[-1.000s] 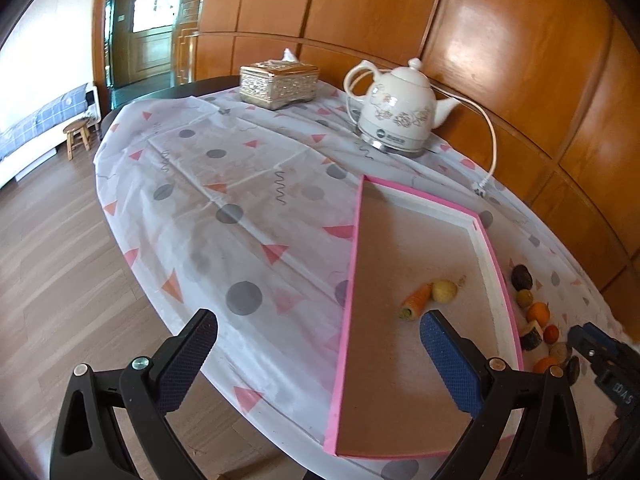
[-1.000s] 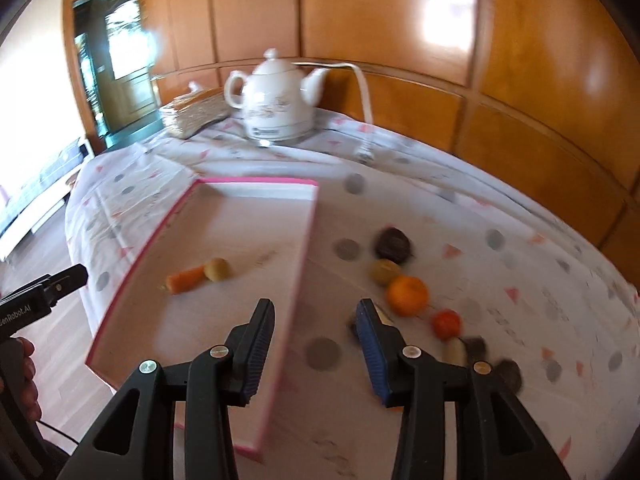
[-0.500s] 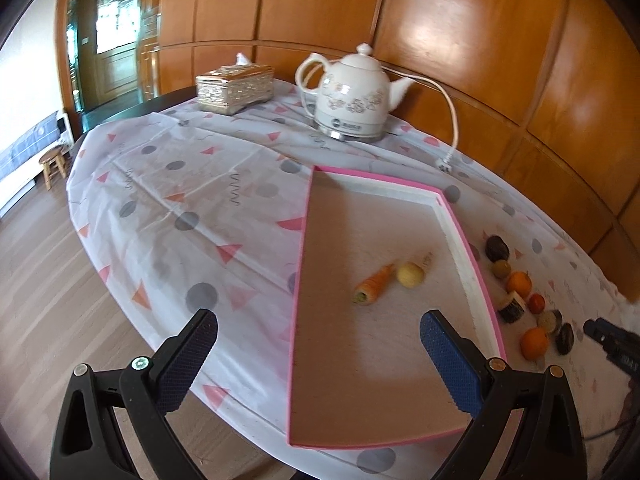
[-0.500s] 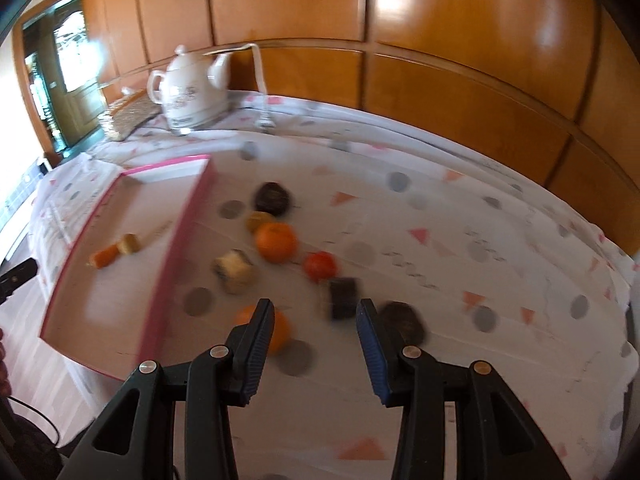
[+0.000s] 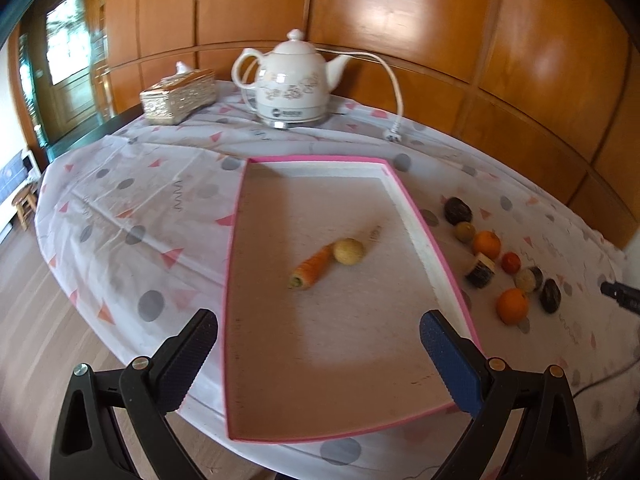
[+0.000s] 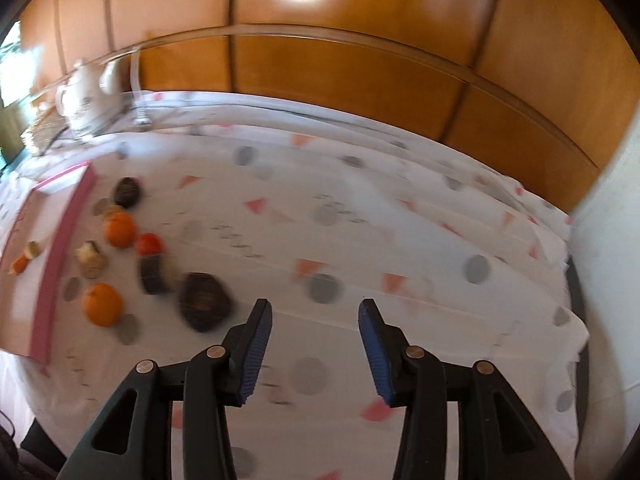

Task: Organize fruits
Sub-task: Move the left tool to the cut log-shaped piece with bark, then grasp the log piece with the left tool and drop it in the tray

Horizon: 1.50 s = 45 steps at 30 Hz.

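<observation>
A pink-edged tray (image 5: 436, 258) lies on the table and holds a carrot (image 5: 313, 269) and a small yellow fruit (image 5: 349, 251). Several fruits lie on the cloth to its right: two oranges (image 5: 511, 306), a small red fruit (image 5: 511, 262) and dark ones (image 5: 457, 211). My left gripper (image 5: 318, 344) is open and empty over the tray's near end. My right gripper (image 6: 315, 340) is open and empty over bare cloth, right of a dark fruit (image 6: 204, 300) and an orange (image 6: 101, 305). The tray's edge (image 6: 60, 256) shows at the left of the blurred right wrist view.
A white electric kettle (image 5: 290, 84) with a loose cord and plug (image 5: 393, 136) stands at the back of the table, beside a gold tissue box (image 5: 178, 96). Wood panelling runs behind. The table edge drops to wooden floor at the left. A white wall (image 6: 608, 280) bounds the right.
My left gripper has swung right, bringing the tray to centre view. My right gripper has swung right, away from the tray, so the fruits now lie at its left. Both stay open.
</observation>
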Available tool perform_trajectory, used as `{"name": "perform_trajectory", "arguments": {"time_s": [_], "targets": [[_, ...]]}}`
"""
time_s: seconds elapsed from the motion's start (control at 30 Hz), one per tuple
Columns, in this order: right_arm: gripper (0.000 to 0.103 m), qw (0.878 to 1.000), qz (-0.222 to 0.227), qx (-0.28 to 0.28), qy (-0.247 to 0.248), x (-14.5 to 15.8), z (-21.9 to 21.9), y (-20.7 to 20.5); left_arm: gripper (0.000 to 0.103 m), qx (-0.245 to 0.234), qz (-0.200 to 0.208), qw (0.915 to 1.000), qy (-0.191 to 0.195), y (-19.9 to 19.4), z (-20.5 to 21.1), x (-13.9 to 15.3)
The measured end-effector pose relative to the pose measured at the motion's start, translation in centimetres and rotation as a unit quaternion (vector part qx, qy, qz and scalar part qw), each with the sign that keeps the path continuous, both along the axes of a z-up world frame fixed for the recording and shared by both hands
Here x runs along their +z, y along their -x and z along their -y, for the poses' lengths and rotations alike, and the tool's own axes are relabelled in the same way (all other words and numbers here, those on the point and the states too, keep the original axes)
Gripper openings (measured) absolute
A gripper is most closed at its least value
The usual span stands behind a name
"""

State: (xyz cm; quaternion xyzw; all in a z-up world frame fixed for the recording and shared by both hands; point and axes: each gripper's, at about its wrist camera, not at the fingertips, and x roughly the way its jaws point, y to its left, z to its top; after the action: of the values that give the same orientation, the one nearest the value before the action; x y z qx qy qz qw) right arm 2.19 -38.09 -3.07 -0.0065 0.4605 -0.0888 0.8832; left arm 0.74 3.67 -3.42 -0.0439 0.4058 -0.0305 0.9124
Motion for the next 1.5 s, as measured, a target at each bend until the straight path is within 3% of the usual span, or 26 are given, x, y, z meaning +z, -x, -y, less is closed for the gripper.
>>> {"name": "perform_trajectory", "arguments": {"time_s": [0.17, 0.43, 0.77, 0.87, 1.17, 1.37, 1.47, 1.5], "targets": [[0.049, 0.999, -0.010, -0.053, 0.003, -0.6, 4.1, 0.6, 0.093, -0.039, -0.004, 0.9992, -0.011, -0.2, 2.0, -0.1], [0.049, 0.987, -0.038, -0.149, -0.036, -2.0, 8.9, 0.8, 0.077, -0.110, -0.018, 0.9937, -0.008, -1.5, 5.3, 0.2], [0.049, 0.973, -0.023, -0.215, -0.080, -1.8, 11.9, 1.7, 0.052, -0.211, -0.050, 0.9760, -0.015, -4.6, 11.8, -0.1], [0.049, 0.967, -0.020, -0.239, -0.087, -1.7, 12.9, 2.1, 0.049, -0.233, -0.063, 0.9702, -0.024, -5.8, 13.6, -0.6], [0.049, 0.946, -0.022, -0.300, -0.124, -2.1, 15.8, 3.3, 0.044, -0.252, -0.089, 0.9625, -0.046, -8.6, 16.8, -2.5], [0.049, 0.943, -0.024, -0.306, -0.127, -2.3, 16.1, 3.4, 0.040, -0.250, -0.109, 0.9608, -0.053, -10.1, 17.8, -4.2], [0.049, 0.935, -0.011, -0.328, -0.131, -1.9, 17.0, 4.0, 0.027, -0.239, -0.120, 0.9626, -0.044, -10.8, 17.6, -5.0], [0.049, 0.932, -0.004, -0.338, -0.134, -1.7, 17.4, 4.4, 0.027, -0.237, -0.120, 0.9632, -0.040, -10.9, 17.6, -5.2]]}}
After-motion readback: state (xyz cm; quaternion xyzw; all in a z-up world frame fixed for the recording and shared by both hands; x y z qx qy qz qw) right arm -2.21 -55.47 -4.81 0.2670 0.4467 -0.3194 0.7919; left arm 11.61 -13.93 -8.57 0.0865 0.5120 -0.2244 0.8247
